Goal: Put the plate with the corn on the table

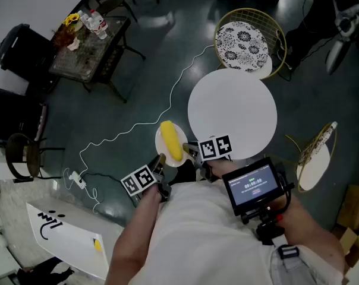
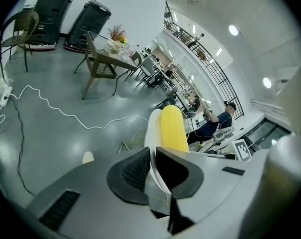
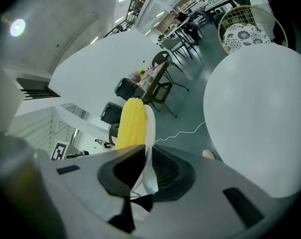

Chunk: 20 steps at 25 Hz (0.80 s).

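Note:
A small white plate (image 1: 166,149) carrying a yellow corn cob (image 1: 172,140) hangs in the air just left of the round white table (image 1: 232,113). My left gripper (image 1: 161,161) is shut on the plate's near left rim. My right gripper (image 1: 188,150) is shut on its right rim. In the left gripper view the plate (image 2: 153,133) stands edge-on between the jaws with the corn (image 2: 172,129) beside it. The right gripper view shows the plate (image 3: 150,128) pinched the same way, the corn (image 3: 131,123) to its left and the table (image 3: 260,118) on the right.
A wire chair with a patterned cushion (image 1: 245,43) stands beyond the table, and another chair (image 1: 313,156) to its right. A white cable (image 1: 129,129) snakes over the dark floor on the left. A side table with bottles and flowers (image 1: 84,43) is at the far left.

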Available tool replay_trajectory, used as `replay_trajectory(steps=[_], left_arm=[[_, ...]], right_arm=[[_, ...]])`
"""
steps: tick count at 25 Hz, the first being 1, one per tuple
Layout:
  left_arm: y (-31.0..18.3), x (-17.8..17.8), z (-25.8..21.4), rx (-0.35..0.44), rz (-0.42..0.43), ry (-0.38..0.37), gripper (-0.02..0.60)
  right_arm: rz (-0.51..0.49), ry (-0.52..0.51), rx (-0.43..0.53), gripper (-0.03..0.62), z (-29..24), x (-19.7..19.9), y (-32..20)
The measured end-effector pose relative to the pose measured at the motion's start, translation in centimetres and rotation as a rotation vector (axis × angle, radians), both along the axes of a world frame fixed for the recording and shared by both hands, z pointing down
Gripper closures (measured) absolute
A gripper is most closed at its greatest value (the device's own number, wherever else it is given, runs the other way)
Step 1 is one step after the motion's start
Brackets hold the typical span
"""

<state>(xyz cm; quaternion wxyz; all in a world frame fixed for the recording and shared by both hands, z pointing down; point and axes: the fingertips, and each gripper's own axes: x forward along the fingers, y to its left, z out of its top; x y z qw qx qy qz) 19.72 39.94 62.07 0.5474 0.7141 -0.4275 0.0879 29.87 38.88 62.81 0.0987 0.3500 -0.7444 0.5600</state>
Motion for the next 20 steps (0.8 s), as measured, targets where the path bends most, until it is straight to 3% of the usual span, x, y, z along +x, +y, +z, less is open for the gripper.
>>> replay_trajectory(steps=[9, 20], left_arm=[[2.4, -2.6, -1.0, -0.003, -0.056, 0.014, 0.537], [2.3, -2.0, -1.9, 0.007, -0.038, 0.017, 0.537]], right_arm=[[-0.035, -0.018, -0.018, 0.549, -1.0, -2.7, 2.0], [-0.011, -0.026, -0.003, 0.549, -2.0, -2.0, 2.2]])
